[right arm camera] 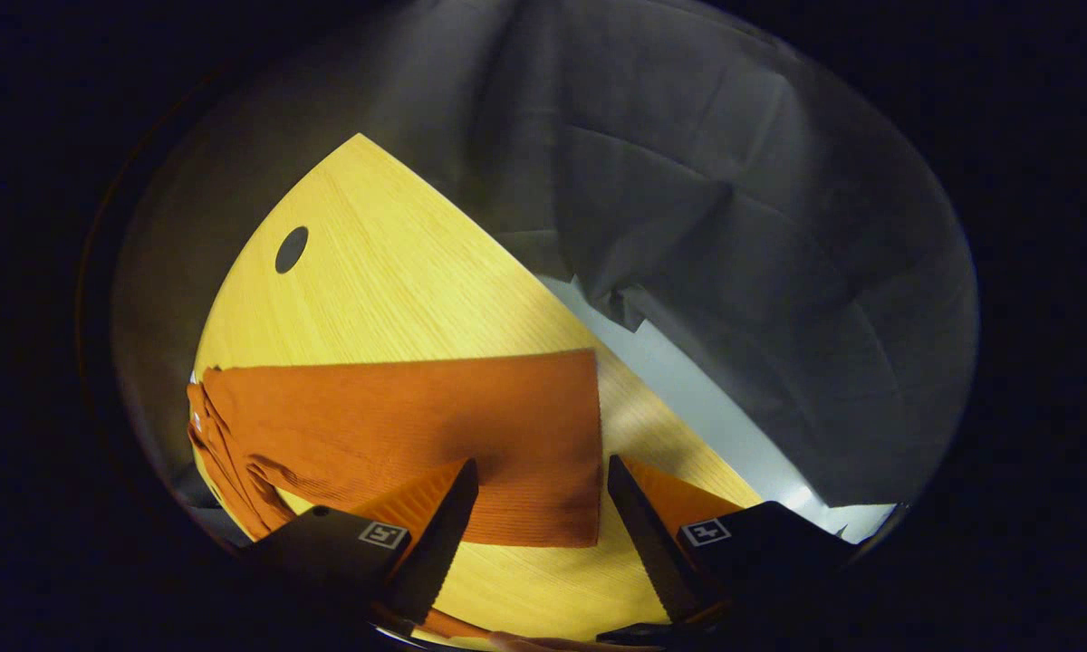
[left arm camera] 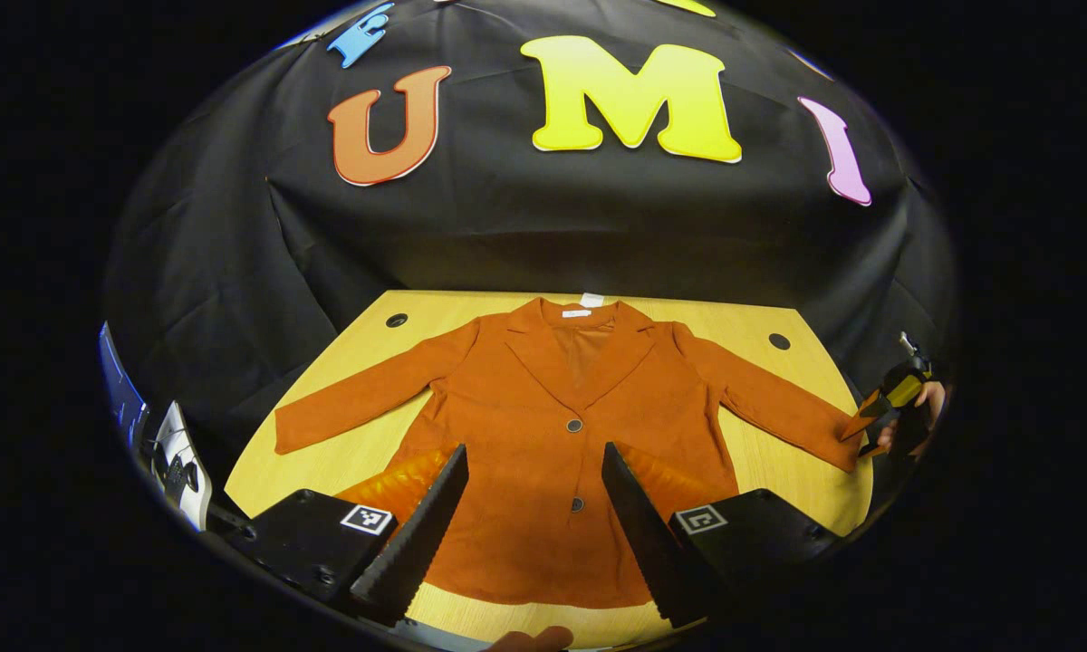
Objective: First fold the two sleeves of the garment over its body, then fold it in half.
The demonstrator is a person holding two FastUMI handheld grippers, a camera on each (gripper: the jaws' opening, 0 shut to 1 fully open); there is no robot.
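A rust-orange jacket (left arm camera: 543, 426) lies face up and flat on the wooden table (left arm camera: 344, 362), collar at the far edge, both sleeves spread out to the sides. My left gripper (left arm camera: 534, 453) hovers open over the lower front of the jacket near its buttons, holding nothing. In the left gripper view my right gripper (left arm camera: 897, 398), held by a hand, is at the cuff of the right-hand sleeve (left arm camera: 779, 407). In the right gripper view that sleeve (right arm camera: 399, 426) lies flat across the table (right arm camera: 389, 272). Its cuff end sits between the spread fingers of my open right gripper (right arm camera: 542, 464).
The table has a round cable hole at each far corner (left arm camera: 397, 320) (left arm camera: 779, 341); one hole (right arm camera: 291, 249) appears in the right gripper view. Black cloth hangs behind and beside the table. A white and blue device (left arm camera: 177, 462) stands off the table's left edge. A fingertip (left arm camera: 530, 638) shows at the near edge.
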